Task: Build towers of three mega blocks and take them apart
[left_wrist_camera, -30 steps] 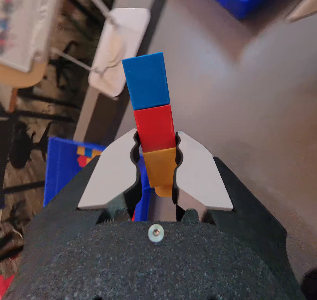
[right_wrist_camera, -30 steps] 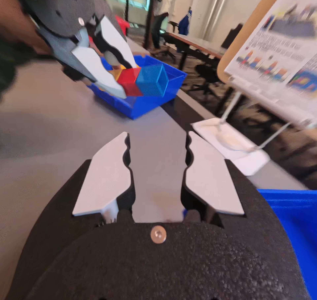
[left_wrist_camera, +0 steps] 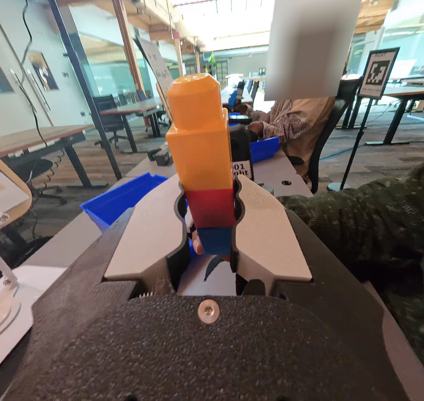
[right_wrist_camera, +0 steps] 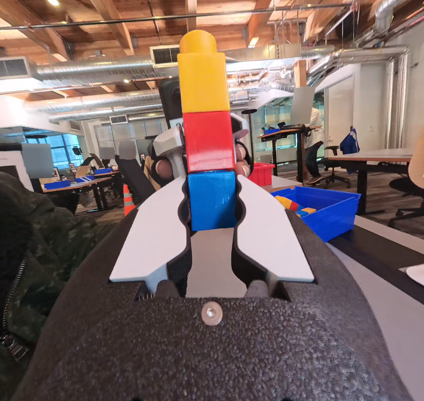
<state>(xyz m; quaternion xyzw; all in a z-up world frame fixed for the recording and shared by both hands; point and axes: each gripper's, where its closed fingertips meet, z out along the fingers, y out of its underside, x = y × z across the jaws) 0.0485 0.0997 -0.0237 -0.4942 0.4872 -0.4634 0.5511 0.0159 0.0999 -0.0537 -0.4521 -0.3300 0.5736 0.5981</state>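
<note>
I have the tower of three mega blocks held up in the air between both tools, upright, well above the grey bench (right_wrist_camera: 378, 316).

On my left wrist view, the left gripper (left_wrist_camera: 210, 203) is closed on the red block (left_wrist_camera: 211, 207), the middle one of the stack; its grey fingers (left_wrist_camera: 151, 227) press on the block's two sides. The orange block (left_wrist_camera: 199, 151) sits on top of the red one with its round stud pointing up, and the blue block (left_wrist_camera: 214, 240) hangs underneath, low between the fingers (the edge of a fingertip of the hand holding the other tool shows just beside it).

On my right wrist view, the right gripper (right_wrist_camera: 212, 197) is closed on the blue block (right_wrist_camera: 212, 200) at the bottom of the stack, both white fingers touching its sides. Above it I see the red block (right_wrist_camera: 208, 141) and then the orange block (right_wrist_camera: 203, 82), all three in one straight column. Behind the red block the left gripper's fingers and the hand that holds that tool show on either side of it.

A blue bin (right_wrist_camera: 330, 211) stands on the bench off to the right in that view, with a few loose orange, red and blue blocks lying inside it. In the left view another blue bin (left_wrist_camera: 121, 199) stands on the bench to the left of the tower, and my dark green sleeve (left_wrist_camera: 358, 217) reaches in from the right.
</note>
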